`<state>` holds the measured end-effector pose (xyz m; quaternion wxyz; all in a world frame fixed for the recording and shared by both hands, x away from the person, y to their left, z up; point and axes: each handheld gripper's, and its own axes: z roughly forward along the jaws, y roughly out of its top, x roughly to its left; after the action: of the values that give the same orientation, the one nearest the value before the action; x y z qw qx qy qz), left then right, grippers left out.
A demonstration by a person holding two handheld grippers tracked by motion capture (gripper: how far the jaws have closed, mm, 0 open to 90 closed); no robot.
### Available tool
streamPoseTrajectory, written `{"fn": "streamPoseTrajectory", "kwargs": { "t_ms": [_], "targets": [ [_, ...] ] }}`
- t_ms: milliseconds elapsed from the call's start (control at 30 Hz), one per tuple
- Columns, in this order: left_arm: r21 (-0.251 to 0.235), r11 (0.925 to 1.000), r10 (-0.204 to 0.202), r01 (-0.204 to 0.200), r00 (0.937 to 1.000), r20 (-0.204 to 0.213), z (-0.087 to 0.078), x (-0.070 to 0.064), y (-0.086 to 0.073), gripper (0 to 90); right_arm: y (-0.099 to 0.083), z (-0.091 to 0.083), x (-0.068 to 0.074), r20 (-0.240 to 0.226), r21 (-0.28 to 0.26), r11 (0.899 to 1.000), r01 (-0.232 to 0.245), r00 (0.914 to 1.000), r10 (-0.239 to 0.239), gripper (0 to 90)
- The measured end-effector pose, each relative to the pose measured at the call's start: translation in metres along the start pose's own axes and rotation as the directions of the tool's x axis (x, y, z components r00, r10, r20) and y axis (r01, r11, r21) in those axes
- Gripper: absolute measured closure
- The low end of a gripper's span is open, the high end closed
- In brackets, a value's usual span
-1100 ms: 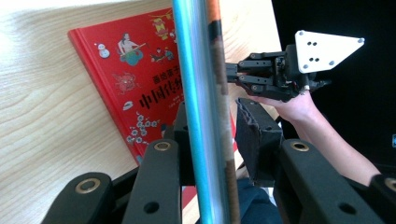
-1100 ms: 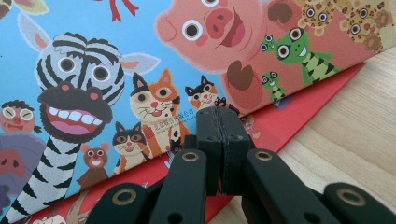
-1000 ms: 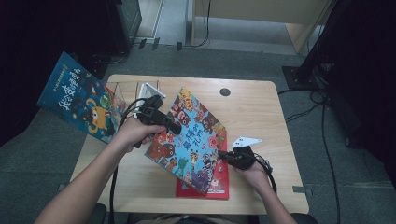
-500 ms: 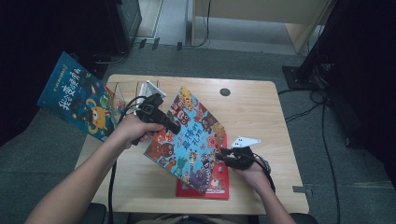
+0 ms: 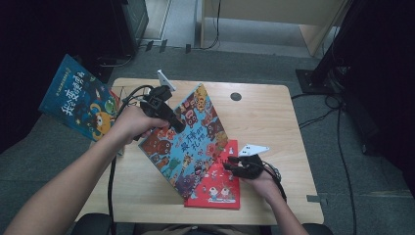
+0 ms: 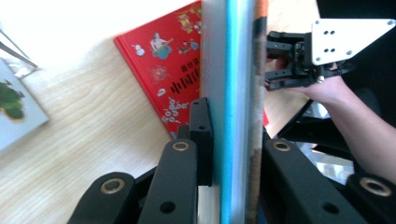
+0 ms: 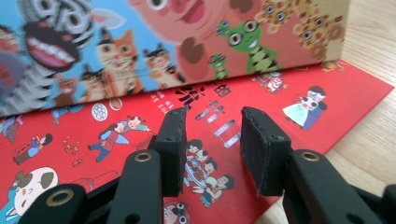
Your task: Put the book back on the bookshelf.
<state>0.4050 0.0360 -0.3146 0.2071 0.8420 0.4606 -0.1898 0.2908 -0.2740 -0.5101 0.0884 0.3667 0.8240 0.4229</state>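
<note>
A picture book covered in cartoon animals is raised at a tilt over the table, its lower edge close to a flat red book. My left gripper is shut on the animal book's upper left edge. In the left gripper view the jaws clamp the book's blue edge, with the red book beyond. My right gripper rests low over the red book, open. In the right gripper view, its fingers stand apart above the red cover, the animal book just ahead.
A dark blue book with monsters hangs past the table's left edge; its corner appears in the left gripper view. A black round cap sits at the back of the wooden table. Cables trail from both grippers.
My left gripper has risen slightly and turned, tilting the animal book up more steeply off the red book. The right gripper has stayed almost still on the red book.
</note>
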Motion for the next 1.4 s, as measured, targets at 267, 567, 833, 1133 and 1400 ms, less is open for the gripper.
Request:
{"fn": "streamPoseTrajectory", "kwargs": {
  "t_ms": [267,567,833,1133,1400],
  "targets": [
    [0.017,0.9992,-0.038,0.037,0.999,0.023,0.002,0.002,-0.001,74.1,0.0,0.002,0.001,-0.006,-0.006,1.0,0.01,0.9999,-0.01,61.4],
    [0.031,0.999,-0.033,0.032,0.999,0.032,0.007,0.001,-0.001,73.5,0.001,0.011,0.015,-0.055,-0.025,0.997,0.074,0.9957,-0.075,64.0],
    [0.058,0.9981,-0.024,0.02,0.9978,0.062,0.013,0.006,-0.001,80.9,0.0,0.012,0.014,-0.063,-0.033,0.998,0.059,0.9961,-0.061,64.8],
    [0.077,0.9967,-0.033,0.027,0.9955,0.089,0.011,0.01,0.006,81.7,0.0,0.009,0.012,-0.068,-0.022,0.998,0.063,0.9956,-0.064,65.3],
    [0.059,0.9968,-0.06,0.054,0.9924,0.107,0.001,0.011,0.014,81.0,0.0,0.007,0.011,-0.056,-0.012,0.998,0.066,0.9962,-0.067,65.3]
  ]
}}
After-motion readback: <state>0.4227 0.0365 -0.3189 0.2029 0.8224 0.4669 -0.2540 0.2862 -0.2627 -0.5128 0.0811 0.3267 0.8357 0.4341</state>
